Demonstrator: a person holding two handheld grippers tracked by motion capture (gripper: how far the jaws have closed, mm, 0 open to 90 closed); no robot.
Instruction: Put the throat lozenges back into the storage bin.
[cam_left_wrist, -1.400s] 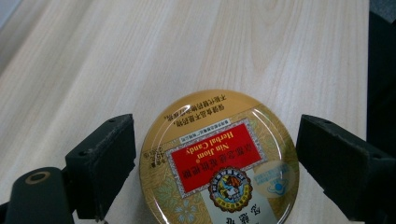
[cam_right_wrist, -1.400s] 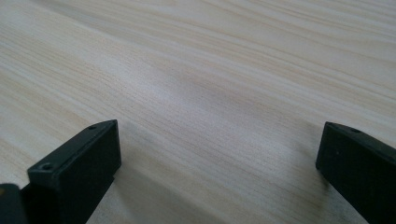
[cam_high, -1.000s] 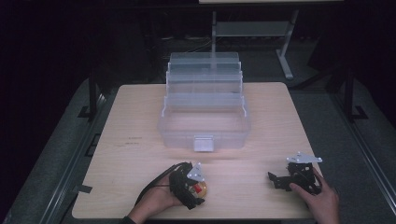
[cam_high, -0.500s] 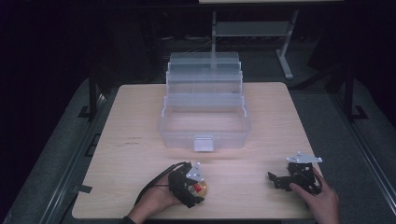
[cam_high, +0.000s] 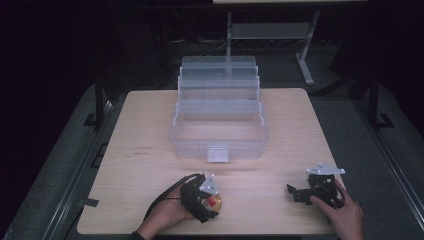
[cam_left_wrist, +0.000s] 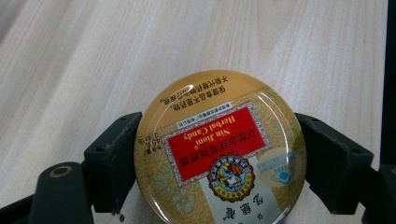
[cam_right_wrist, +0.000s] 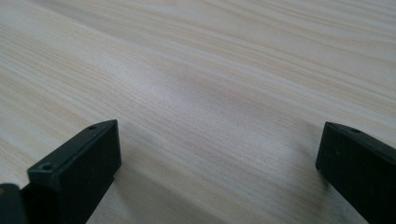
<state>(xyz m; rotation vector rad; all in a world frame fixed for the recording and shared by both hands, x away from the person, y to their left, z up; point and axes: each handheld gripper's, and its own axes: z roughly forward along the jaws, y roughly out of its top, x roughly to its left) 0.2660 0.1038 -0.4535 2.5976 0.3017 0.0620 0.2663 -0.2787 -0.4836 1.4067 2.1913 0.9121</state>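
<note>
Near the front edge of the wooden table (cam_high: 150, 125), on my left side, my left gripper (cam_high: 207, 197) is clamped on a round candy tin (cam_left_wrist: 219, 154). Seen from the left gripper view, the two black jaws press against the tin's opposite sides, touching its rim, and the tin lies flat on the wood with its lid facing up. That lid is gold with a red label reading "Nin Jiom Herbal Candy", a round emblem beneath it and a small pale blue mark off to one side; the print appears upside down from this camera. From the high view the tin (cam_high: 214, 202) peeks out as a spot of gold and red beside my left hand (cam_high: 167, 216), and the gripper's cable loops along the table next to it. My right gripper (cam_high: 295, 192) rests low over the table near the front right corner, held by my right hand (cam_high: 342, 215); its jaws stand wide apart in the right gripper view, with bare wood grain between them. Well beyond both grippers, around the middle of the table, stands a clear plastic box (cam_high: 218, 127) with stepped tiers opened out behind its front compartment and a latch on its near wall.
</note>
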